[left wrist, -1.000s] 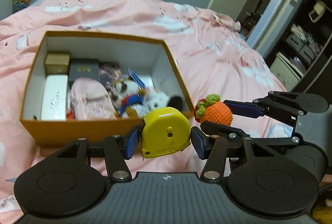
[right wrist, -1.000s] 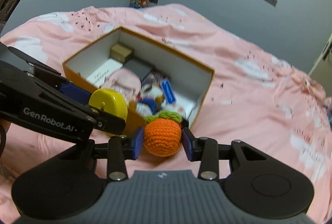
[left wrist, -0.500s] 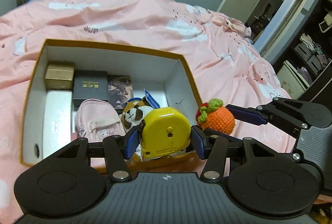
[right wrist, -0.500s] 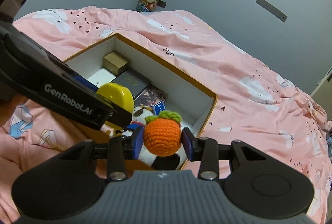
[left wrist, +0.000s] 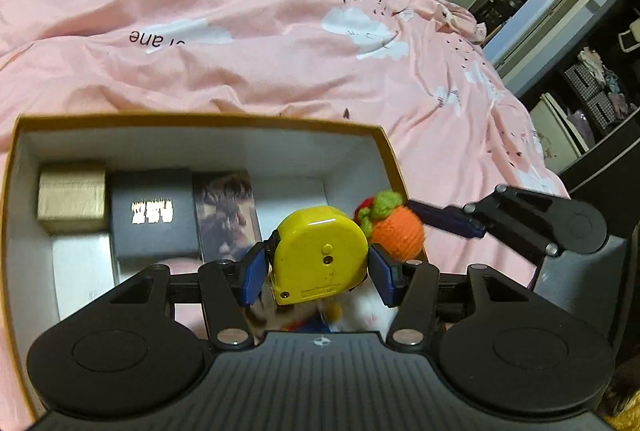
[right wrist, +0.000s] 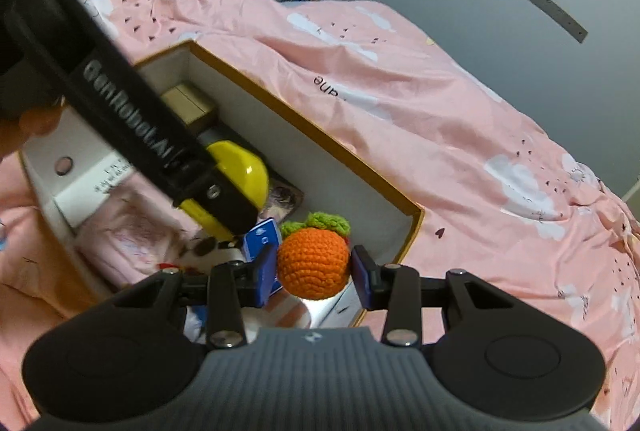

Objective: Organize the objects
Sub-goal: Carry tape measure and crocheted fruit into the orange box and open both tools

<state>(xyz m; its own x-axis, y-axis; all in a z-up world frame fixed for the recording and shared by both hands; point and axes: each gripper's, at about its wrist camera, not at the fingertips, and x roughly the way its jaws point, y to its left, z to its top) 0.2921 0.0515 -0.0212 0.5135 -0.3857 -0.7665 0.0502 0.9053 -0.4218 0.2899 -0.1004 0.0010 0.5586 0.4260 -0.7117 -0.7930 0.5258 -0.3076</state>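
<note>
Left gripper (left wrist: 318, 273) pinches a yellow tape measure (left wrist: 320, 257) between its blue pads, held above the open box (left wrist: 384, 147). Right gripper (right wrist: 314, 271) pinches an orange crochet fruit (right wrist: 313, 263) with a green leafy top, pads tight on both sides, also over the box near its right end. In the left wrist view the fruit sits just beside the tape measure, to its right, close to the box's right wall.

Box is orange-edged with white inside, sitting on a pink blanket (left wrist: 260, 43) with cloud print. Inside it: a gold small box (left wrist: 72, 197) in the far left corner, a black box (left wrist: 154, 217) beside it, a photo card (left wrist: 226, 215) next to that, a white case (left wrist: 82, 267) along the left wall. A pink pouch (right wrist: 132, 235) and a plush toy (right wrist: 204, 251) lie below the grippers; plush mostly hidden, blurred. A blue tag (right wrist: 260, 241) stands just left of the fruit.
</note>
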